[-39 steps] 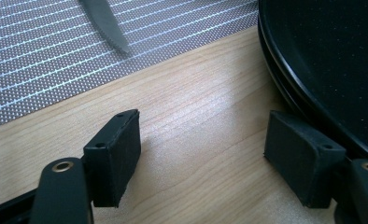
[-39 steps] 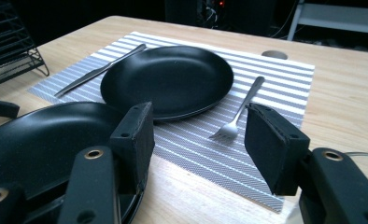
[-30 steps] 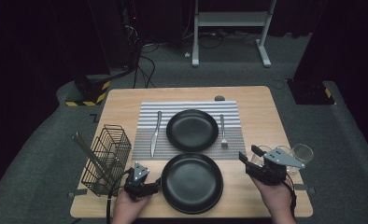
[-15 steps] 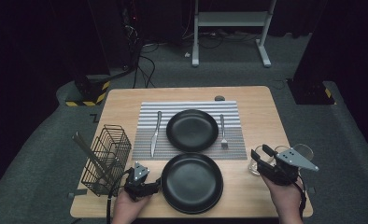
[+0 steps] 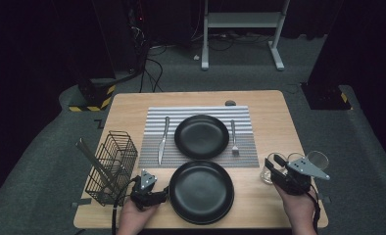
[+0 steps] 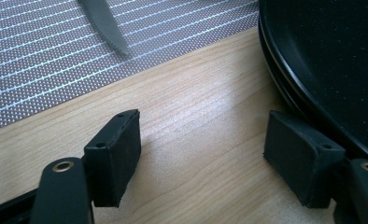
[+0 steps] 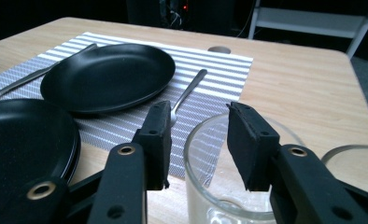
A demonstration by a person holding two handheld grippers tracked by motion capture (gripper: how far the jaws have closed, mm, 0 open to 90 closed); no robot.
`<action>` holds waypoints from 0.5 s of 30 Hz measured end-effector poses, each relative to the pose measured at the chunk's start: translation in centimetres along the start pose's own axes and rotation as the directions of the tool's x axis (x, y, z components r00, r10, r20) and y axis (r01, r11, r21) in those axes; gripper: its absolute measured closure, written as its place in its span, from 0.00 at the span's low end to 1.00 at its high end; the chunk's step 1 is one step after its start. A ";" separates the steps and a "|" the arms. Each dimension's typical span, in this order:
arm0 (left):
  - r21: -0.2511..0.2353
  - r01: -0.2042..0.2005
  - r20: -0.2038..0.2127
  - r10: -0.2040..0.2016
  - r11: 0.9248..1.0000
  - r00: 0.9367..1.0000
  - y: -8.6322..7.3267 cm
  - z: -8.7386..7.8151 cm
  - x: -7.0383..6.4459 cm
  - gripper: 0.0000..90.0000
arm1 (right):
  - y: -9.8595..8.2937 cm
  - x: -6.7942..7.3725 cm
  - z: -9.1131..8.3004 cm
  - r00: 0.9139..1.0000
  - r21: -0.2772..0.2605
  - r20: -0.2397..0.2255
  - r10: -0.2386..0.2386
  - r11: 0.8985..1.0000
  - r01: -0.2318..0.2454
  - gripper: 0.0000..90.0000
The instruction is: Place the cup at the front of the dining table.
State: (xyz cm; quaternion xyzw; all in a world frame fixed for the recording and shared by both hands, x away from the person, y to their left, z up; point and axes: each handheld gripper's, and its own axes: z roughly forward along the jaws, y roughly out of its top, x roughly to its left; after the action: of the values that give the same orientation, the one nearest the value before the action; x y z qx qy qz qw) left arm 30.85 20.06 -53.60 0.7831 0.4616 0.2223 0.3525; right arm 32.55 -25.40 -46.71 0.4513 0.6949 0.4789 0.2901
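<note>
Low over the table, the right gripper straddles a glass's rim, jaws apart; the left gripper gapes beside a plate.

Count on the surface: 2 black plates, far plate and near plate. 2 clear glasses, near glass and outer glass. 1 knife, 1 fork, 1 striped placemat, 1 wire basket. 2 grippers: left gripper, right gripper.
</note>
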 end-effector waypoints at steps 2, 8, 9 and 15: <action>-0.001 0.002 0.001 -0.002 1.000 1.000 0.0 0.0 0.0 0.31 | -0.2 0.1 0.2 1.000 0.012 0.003 -0.001 1.000 0.001 0.69; -0.002 0.003 0.005 -0.003 1.000 1.000 0.0 0.0 0.1 0.31 | -0.6 0.1 0.3 1.000 0.015 0.024 -0.013 1.000 0.013 0.74; -0.002 0.002 0.005 -0.002 1.000 1.000 0.0 0.0 0.1 0.31 | -0.7 0.1 0.3 1.000 0.011 0.021 -0.009 1.000 0.009 0.75; -0.001 -0.001 0.002 0.001 1.000 1.000 0.0 0.0 0.0 0.31 | -0.8 0.1 0.4 1.000 0.003 0.015 -0.013 1.000 0.013 0.80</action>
State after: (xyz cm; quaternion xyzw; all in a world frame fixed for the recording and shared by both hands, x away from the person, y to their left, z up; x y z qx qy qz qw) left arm 30.85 20.07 -53.60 0.7833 0.4609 0.2220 0.3532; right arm 32.56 -25.30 -47.64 0.4508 0.6962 0.4726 0.2979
